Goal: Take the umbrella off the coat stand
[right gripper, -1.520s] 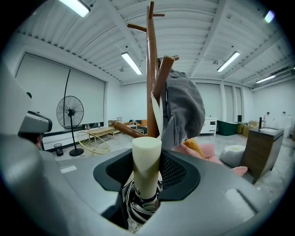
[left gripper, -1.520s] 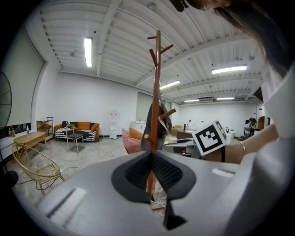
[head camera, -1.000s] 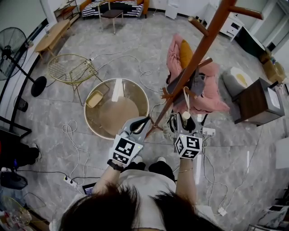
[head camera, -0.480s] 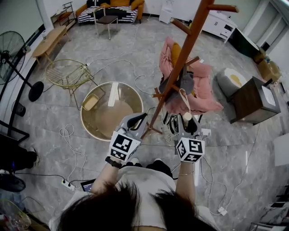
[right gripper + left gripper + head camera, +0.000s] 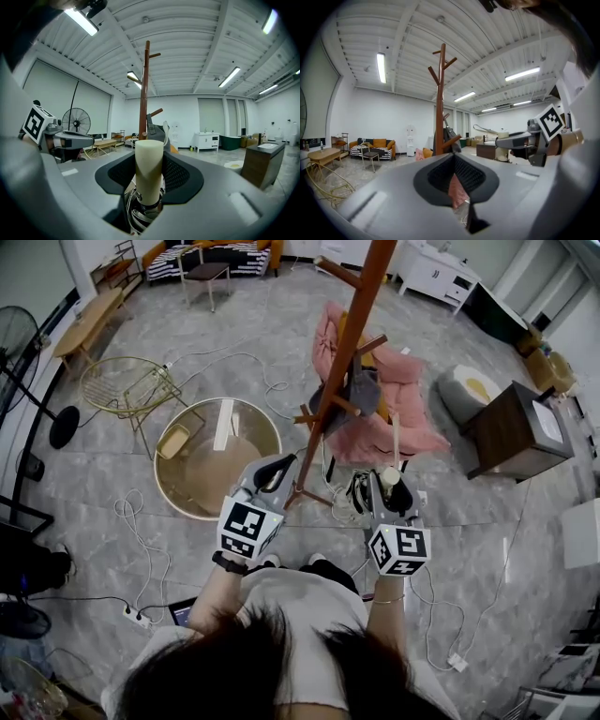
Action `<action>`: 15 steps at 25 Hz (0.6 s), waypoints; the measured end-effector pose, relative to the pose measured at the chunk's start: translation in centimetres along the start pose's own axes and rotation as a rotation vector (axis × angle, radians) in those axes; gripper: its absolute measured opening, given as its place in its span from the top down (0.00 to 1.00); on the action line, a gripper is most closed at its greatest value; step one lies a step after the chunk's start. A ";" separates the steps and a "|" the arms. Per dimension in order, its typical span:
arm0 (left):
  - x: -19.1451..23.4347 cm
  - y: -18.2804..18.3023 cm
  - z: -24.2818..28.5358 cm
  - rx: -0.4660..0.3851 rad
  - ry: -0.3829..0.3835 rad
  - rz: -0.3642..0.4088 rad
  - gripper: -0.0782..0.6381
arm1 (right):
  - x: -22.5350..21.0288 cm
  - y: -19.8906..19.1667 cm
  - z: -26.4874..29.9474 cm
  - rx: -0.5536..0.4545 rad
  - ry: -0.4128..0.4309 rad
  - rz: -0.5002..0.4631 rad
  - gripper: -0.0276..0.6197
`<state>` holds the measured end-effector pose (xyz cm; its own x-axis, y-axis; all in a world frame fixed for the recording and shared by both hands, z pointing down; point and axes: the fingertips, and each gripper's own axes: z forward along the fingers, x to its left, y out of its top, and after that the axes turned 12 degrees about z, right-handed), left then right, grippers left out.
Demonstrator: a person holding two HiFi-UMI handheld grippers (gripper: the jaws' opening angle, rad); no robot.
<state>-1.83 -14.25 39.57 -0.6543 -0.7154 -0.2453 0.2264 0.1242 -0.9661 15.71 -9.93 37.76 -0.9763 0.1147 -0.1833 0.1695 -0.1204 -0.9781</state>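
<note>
Scene: seen from above, a dark-haired person (image 5: 281,662) stands on a grey marbled floor (image 5: 112,484) strewn with white cables. Each hand holds grey tongs that carry a cube of black-and-white square markers.
Stand: a tall reddish-brown wooden coat stand (image 5: 342,357) with angled pegs rises straight in front of the person. Its foot lies between the two pairs of tongs, and a grey garment (image 5: 364,395) hangs on its pegs.
Right hand: the right tongs (image 5: 390,491) pinch a cream handle, with one dark meshed pad pressed on each side of it.
Task item: a folded umbrella (image 5: 149,173) with a cream cylindrical handle and a black-and-white striped canopy. Its handle stands upright in the right tongs and the canopy is bunched below them. It is just to the right of the coat stand's foot and apart from the pole. A pale strap (image 5: 396,435) runs up from the handle; its far end cannot be made out.
Left hand: the left tongs (image 5: 277,468) are pressed together at the tips and hold nothing. They sit just beside the lower pole, on its left.
Behind the stand: a pink upholstered armchair (image 5: 412,427) with an orange cushion.
Left side: a round glass-topped table (image 5: 217,457) with a pale rim, a gold wire chair (image 5: 127,385) and a black standing fan (image 5: 14,343).
Right side: a dark brown wooden cabinet (image 5: 511,432).
</note>
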 end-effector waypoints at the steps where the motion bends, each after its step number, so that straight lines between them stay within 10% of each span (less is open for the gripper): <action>1: -0.2 0.2 0.2 -0.002 0.000 -0.002 0.81 | -0.3 0.1 -0.5 0.004 -0.002 -0.001 0.71; 15: -3.1 -0.2 2.6 0.003 -0.111 -0.001 0.81 | -3.5 -1.5 -5.5 0.031 -0.117 -0.023 0.71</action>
<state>2.04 -13.77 40.70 -0.5708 -0.7871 -0.2339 0.2284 0.1215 -0.9660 19.63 -4.76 39.35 -0.9891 0.0023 -0.1469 0.1449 -0.1496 -0.9781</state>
